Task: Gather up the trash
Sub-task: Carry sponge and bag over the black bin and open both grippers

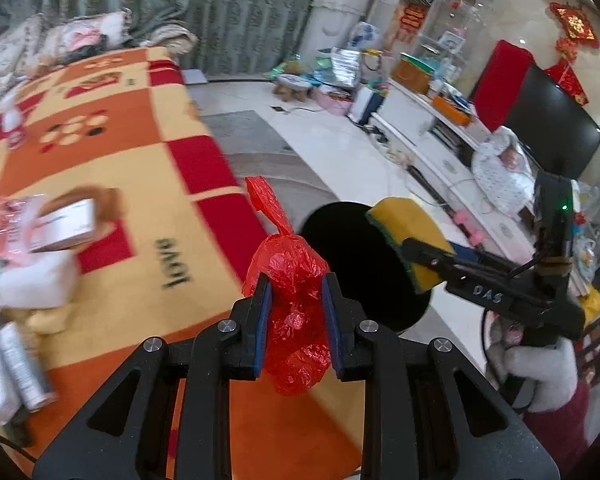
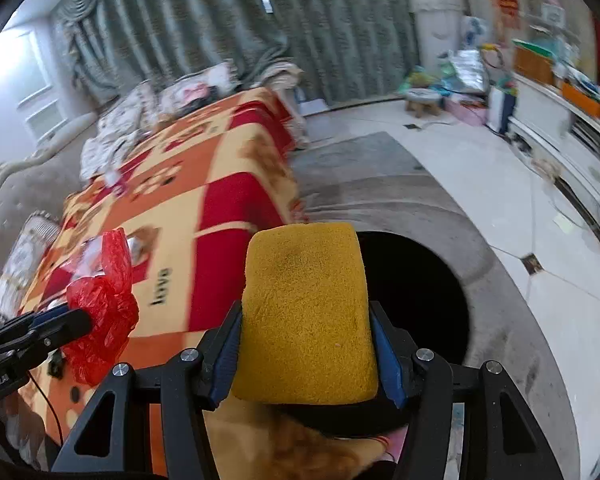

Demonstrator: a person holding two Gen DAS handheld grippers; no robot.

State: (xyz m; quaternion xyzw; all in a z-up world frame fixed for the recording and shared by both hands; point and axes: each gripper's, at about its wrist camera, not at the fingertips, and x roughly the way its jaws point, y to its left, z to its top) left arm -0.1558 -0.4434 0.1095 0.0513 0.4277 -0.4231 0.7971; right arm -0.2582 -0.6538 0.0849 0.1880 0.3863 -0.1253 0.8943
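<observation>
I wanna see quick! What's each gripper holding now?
Left gripper: closed on the red plastic bag.
Right gripper: closed on the yellow sponge.

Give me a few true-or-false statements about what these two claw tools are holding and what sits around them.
1. The left gripper grips a crumpled red plastic bag. True.
2. The right gripper is open with nothing in it. False: it clamps a yellow sponge.
3. A black bin stands on the floor beyond the sponge. True.
4. The blanket beside the bin is plain blue. False: it is checked orange, red and cream.
</observation>
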